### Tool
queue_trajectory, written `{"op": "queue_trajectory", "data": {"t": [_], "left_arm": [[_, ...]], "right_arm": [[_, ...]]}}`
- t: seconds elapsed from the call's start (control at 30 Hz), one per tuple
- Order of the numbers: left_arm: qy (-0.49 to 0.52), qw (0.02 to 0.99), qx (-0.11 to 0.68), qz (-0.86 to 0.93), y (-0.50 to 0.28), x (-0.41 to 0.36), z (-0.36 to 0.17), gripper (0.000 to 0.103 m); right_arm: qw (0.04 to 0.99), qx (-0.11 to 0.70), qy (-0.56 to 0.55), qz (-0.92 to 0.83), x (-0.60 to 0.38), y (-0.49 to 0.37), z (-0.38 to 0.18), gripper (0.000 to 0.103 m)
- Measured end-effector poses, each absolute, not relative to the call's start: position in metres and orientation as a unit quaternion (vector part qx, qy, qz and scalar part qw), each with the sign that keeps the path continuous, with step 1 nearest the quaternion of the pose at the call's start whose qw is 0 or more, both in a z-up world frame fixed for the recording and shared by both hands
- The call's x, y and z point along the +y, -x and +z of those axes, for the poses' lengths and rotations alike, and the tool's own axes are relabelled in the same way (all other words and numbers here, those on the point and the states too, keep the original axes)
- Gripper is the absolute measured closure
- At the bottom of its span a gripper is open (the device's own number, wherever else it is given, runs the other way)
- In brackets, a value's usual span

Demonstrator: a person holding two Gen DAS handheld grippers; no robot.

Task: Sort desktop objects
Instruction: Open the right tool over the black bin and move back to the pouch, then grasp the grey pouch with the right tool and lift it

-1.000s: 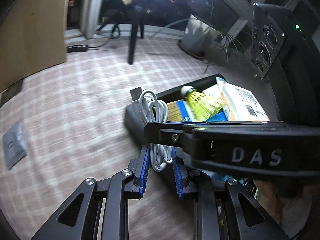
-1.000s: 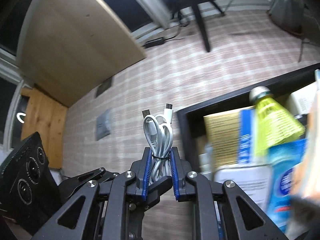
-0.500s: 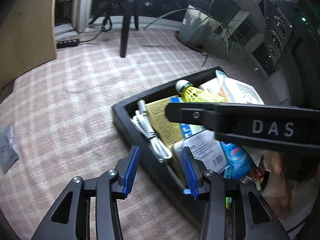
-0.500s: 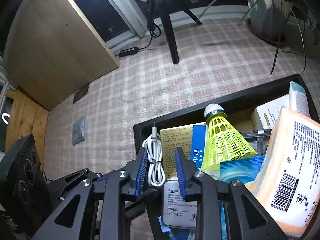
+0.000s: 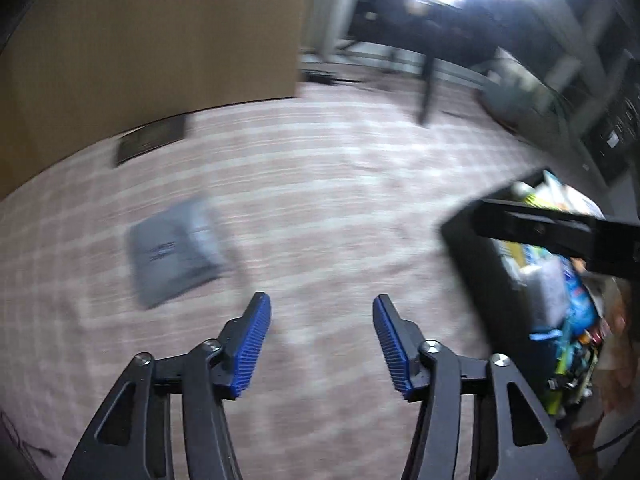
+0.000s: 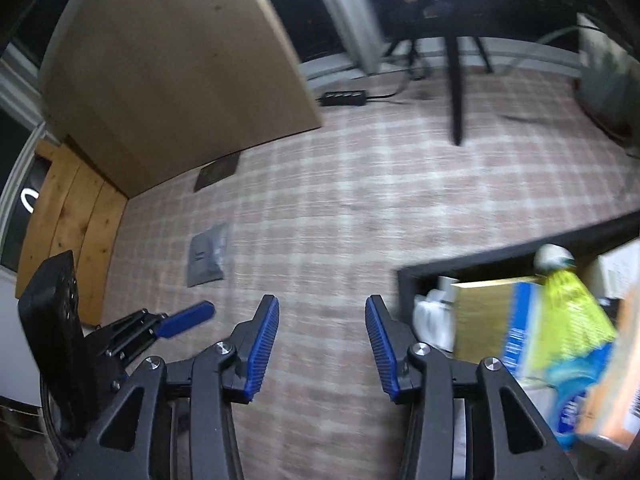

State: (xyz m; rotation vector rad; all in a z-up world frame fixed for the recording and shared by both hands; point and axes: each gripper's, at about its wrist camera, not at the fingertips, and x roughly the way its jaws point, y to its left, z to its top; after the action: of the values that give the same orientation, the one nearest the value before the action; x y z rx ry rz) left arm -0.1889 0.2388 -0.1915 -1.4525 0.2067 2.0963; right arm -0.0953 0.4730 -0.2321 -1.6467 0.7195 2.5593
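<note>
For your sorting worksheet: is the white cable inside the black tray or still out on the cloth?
Inside: the white cable lies coiled within the black tray, beside the yellow box.

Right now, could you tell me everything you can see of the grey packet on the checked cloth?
The grey packet is a flat, roughly rectangular pouch, matte grey like foil or plastic, with a small dark print too blurred to read. It lies flat and slightly askew on the checked cloth, alone, well left of the black tray. Nothing else touches it.
</note>
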Motion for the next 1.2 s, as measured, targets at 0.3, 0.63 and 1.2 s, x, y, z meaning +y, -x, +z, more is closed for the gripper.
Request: {"op": "queue_trajectory", "data": {"t": [0.3, 0.63, 1.2], "left_arm": [[0.558, 0.24, 0.045, 0.793, 0.249, 0.168, -0.213, 0.042], [0.565, 0.257, 0.02, 0.784, 0.276, 0.158, -0.231, 0.034], [0.56, 0.28, 0.009, 0.78, 0.271, 0.165, -0.245, 0.048]], "right_arm": [[-0.04, 0.215, 0.543, 0.811, 0.4, 0.158, -0.26, 0.062], [-0.068, 0.227, 0.572, 0.786, 0.358, 0.217, -0.297, 0.061], [-0.078, 0.218, 0.599, 0.767, 0.342, 0.224, -0.317, 0.081]]}}
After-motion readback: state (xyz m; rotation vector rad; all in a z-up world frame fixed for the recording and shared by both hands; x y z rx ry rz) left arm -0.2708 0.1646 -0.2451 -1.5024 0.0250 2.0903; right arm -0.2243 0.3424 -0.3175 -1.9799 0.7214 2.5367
